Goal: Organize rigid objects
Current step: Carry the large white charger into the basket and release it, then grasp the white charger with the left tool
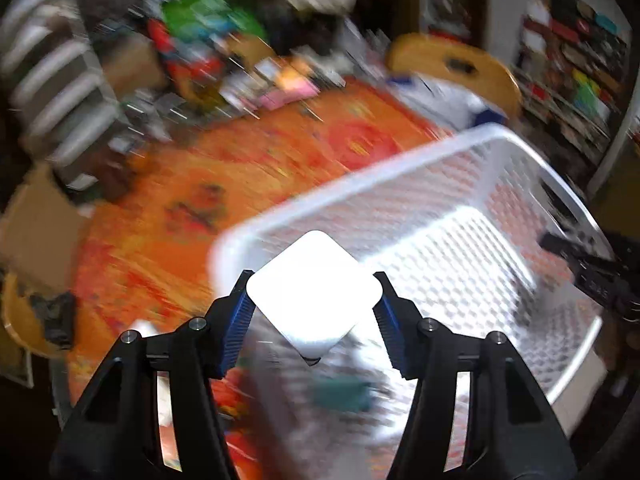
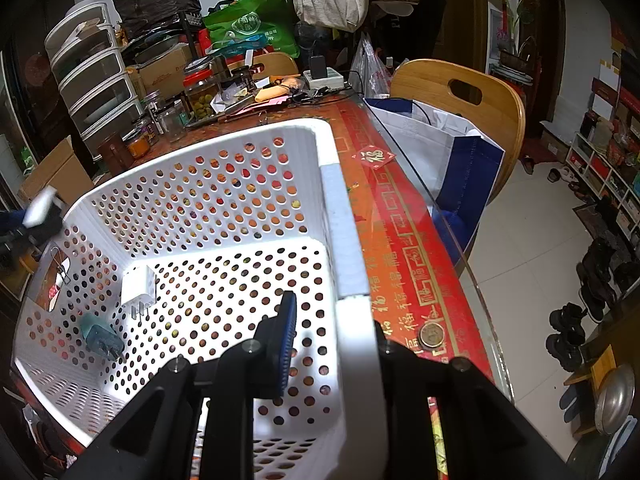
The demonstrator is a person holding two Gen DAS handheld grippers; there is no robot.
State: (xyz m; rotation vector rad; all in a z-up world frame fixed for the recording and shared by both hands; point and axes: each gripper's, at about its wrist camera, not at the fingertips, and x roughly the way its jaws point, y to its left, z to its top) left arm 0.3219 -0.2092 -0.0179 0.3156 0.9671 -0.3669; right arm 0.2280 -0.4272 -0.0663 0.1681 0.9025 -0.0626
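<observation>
My left gripper (image 1: pixel 314 300) is shut on a white square adapter block (image 1: pixel 312 280), held by two corners between the blue pads, just over the near-left rim of a white perforated basket (image 1: pixel 400 168). From the right wrist the block (image 2: pixel 40 206) shows blurred at the basket's left edge. My right gripper (image 2: pixel 336 320) is shut on the basket's right wall (image 2: pixel 344 240), one finger (image 2: pixel 284 344) inside and the other hidden outside. On the basket floor lie a white plug charger (image 2: pixel 138 286) and a teal charger (image 2: pixel 100 336).
The basket sits on a glass-topped table with a red-orange cloth (image 2: pixel 400 240). A coin (image 2: pixel 432 334) lies near the right edge. Jars (image 2: pixel 200 92), boxes and a drawer unit (image 2: pixel 92 76) crowd the far side. A wooden chair (image 2: pixel 460 92) holds a blue-white bag (image 2: pixel 452 148).
</observation>
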